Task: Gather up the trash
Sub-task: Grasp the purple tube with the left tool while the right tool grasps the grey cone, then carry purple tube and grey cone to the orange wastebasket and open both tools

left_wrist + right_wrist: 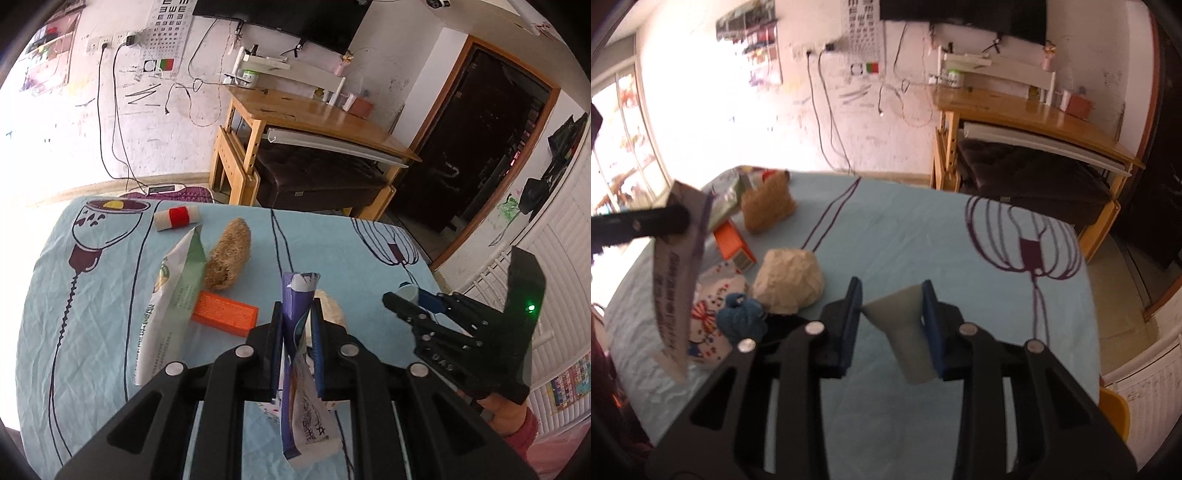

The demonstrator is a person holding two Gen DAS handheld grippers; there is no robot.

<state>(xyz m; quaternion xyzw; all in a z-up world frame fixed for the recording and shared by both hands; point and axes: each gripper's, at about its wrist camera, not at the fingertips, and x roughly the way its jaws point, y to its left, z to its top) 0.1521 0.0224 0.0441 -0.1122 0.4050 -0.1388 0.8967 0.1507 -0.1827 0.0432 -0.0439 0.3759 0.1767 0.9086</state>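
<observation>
Purple wrapper (pixel 295 354) in L claw (pixel 297 317), clamped.

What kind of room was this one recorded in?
Most likely a lived-in home room: scribbled walls with an eye chart, a wall-mounted TV, a wooden desk, and a table under a patterned blue cloth.

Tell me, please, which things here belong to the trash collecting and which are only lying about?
Trash: purple wrapper held in left gripper; grey paper cup in right gripper; green-white wrapper; crumpled paper ball.

Probably just lying about: brown brush; orange block; blue yarn.
</observation>
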